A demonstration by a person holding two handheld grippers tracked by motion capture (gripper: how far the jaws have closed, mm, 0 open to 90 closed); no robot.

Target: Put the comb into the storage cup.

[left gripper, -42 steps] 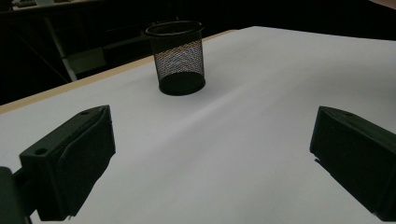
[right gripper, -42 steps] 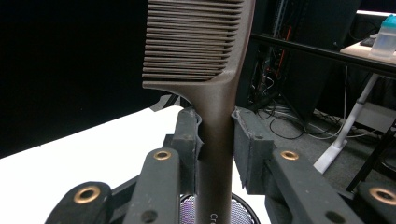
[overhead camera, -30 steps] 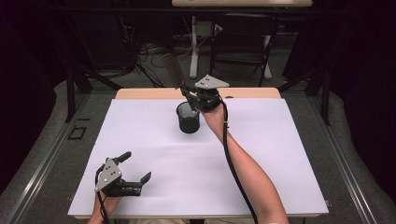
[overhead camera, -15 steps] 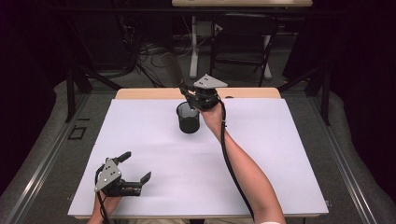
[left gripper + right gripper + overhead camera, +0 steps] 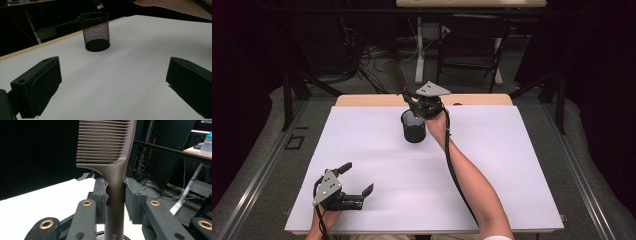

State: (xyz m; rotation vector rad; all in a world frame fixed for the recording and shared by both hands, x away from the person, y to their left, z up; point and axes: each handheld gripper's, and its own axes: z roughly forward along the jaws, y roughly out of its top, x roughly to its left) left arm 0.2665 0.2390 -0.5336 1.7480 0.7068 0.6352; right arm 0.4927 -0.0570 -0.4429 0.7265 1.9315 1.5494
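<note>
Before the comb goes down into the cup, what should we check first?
1. Right gripper shut on the brown plastic comb: ok.
2. Comb's handle end pointing down, just above the black wire-mesh cup: ok.
3. Cup upright on the white table: ok.
4. Cup empty inside: cannot tell.
5. Left gripper open and well away from the cup: ok.

White table (image 5: pixel 522 165), dark chair (image 5: pixel 472 45) behind

Right tool (image 5: pixel 412 102) with comb (image 5: pixel 393 75) sunk slightly toward mesh cup (image 5: pixel 413 127).
</note>
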